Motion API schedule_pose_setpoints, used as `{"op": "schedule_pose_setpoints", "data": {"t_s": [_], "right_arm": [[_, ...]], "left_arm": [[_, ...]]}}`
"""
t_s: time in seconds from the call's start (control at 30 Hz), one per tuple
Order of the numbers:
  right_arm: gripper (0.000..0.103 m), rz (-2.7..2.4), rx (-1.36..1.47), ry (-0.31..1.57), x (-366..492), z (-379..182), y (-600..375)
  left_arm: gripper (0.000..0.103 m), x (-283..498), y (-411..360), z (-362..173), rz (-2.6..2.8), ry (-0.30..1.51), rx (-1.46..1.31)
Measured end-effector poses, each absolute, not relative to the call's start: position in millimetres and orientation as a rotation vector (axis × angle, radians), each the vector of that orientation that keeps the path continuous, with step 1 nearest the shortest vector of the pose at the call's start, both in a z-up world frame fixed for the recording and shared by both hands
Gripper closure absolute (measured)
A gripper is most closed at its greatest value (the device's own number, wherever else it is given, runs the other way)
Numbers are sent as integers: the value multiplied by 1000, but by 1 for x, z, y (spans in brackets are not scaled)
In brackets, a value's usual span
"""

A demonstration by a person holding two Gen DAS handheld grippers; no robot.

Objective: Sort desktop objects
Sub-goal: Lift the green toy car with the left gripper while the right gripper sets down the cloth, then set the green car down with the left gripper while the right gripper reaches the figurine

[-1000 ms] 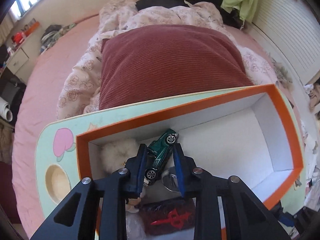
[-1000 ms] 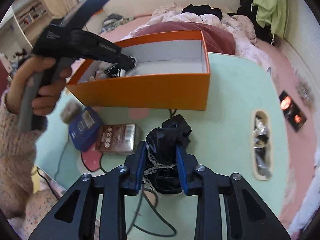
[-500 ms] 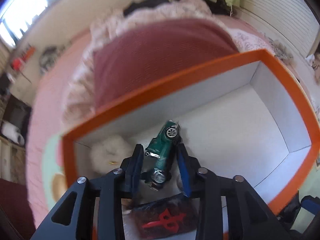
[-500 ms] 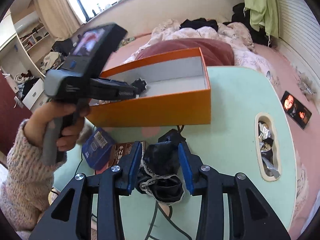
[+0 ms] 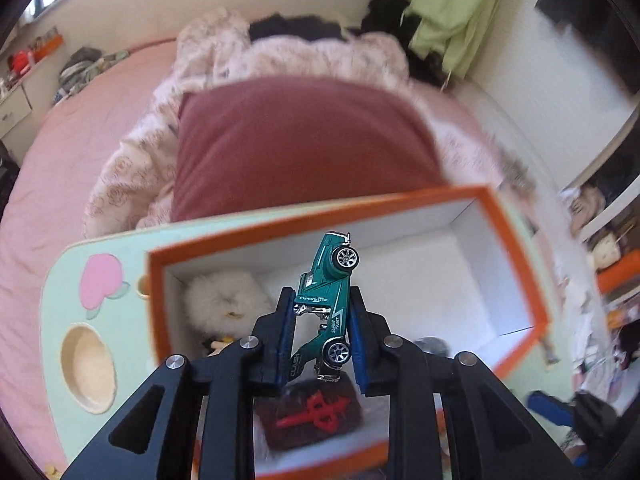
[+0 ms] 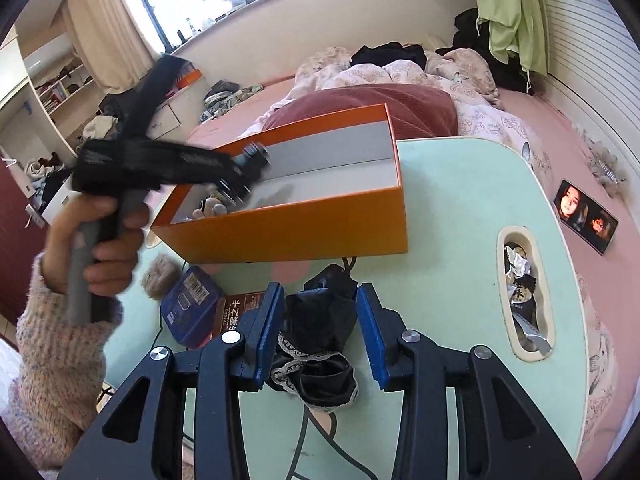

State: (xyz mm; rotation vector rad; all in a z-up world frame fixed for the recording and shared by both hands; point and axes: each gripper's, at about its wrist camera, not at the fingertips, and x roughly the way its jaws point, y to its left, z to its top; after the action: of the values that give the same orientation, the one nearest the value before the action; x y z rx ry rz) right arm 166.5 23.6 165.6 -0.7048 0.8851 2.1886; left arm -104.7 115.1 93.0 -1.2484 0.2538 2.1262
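A green toy car stands nose-up between the blue pads of my left gripper, whose jaws are closing on its sides, above the open orange box. The right wrist view shows that gripper blurred over the box, held by a hand in a knitted sleeve. My right gripper stands open over a black lace-trimmed cloth, which lies on the mint-green table. Its pads sit on either side of the cloth without pressing it.
Inside the box lie a white fluffy ball and a dark pouch with a red emblem. On the table are a blue tin, a brown packet, a brown fluffy ball and a slot holding wrappers. A bed lies beyond.
My left gripper opened a little around the car, closed on it and rose, lifting the car off the box floor. My right jaws widened off the black cloth.
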Motion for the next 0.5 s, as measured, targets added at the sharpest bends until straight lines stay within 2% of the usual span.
{"op": "schedule_pose_setpoints", "data": {"t_s": [0.17, 0.27, 0.4, 0.5], "right_arm": [[64, 2202, -693, 897, 169, 170, 25], [64, 2218, -693, 932, 168, 174, 27], [63, 2255, -684, 944, 163, 196, 32], [49, 2273, -709, 920, 151, 221, 41]], "left_arm": [[79, -60, 66, 144, 2123, 130, -1060], [79, -41, 48, 138, 2085, 145, -1074], [79, -18, 40, 104, 2114, 260, -1098], [79, -10, 33, 79, 2153, 290, -1133]]}}
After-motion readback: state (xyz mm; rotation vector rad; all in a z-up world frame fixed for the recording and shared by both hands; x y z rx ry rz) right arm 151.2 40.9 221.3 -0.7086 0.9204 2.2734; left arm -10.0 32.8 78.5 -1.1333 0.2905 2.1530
